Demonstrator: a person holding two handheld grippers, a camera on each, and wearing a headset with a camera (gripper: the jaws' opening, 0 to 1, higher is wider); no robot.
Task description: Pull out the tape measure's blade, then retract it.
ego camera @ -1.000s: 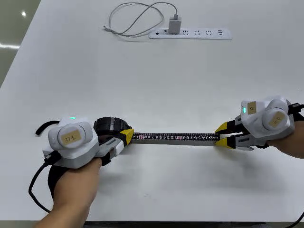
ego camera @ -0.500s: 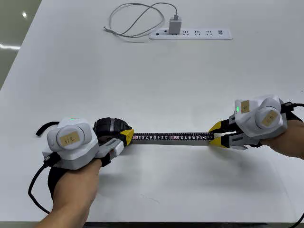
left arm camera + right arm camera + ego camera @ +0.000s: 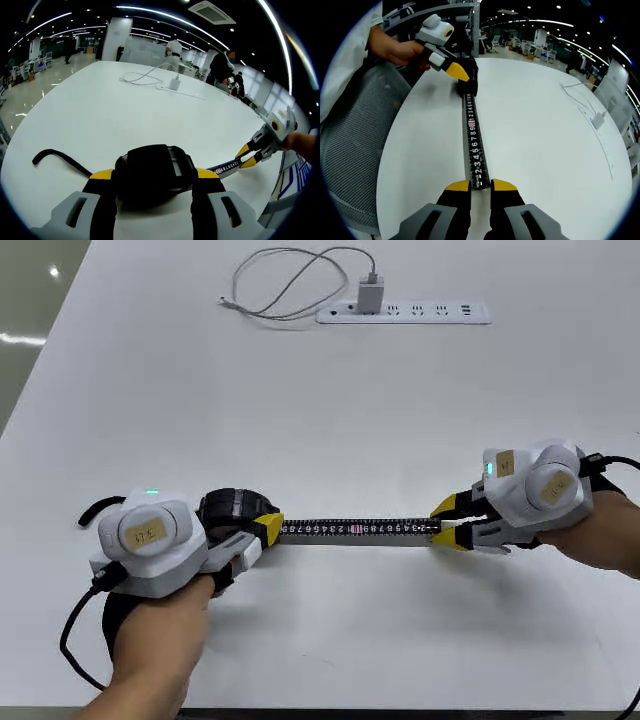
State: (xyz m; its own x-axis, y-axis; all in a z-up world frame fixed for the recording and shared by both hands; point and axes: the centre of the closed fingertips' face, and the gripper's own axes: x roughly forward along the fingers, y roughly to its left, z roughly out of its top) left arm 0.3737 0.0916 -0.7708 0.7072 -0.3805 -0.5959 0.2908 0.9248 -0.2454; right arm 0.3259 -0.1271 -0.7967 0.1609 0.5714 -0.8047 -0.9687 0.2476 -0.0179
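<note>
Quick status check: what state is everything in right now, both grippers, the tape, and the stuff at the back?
left gripper: shut on the tape measure case.
right gripper: shut on the blade tip.
tape measure case: clamped, resting on the table.
blade: pulled out, straight along the table.
charger: plugged into the power strip.
cable: looped, far end free.

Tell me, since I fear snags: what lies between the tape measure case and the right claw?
The pulled-out blade alone, running over bare white table from case to right claw, as the head view shows.
</note>
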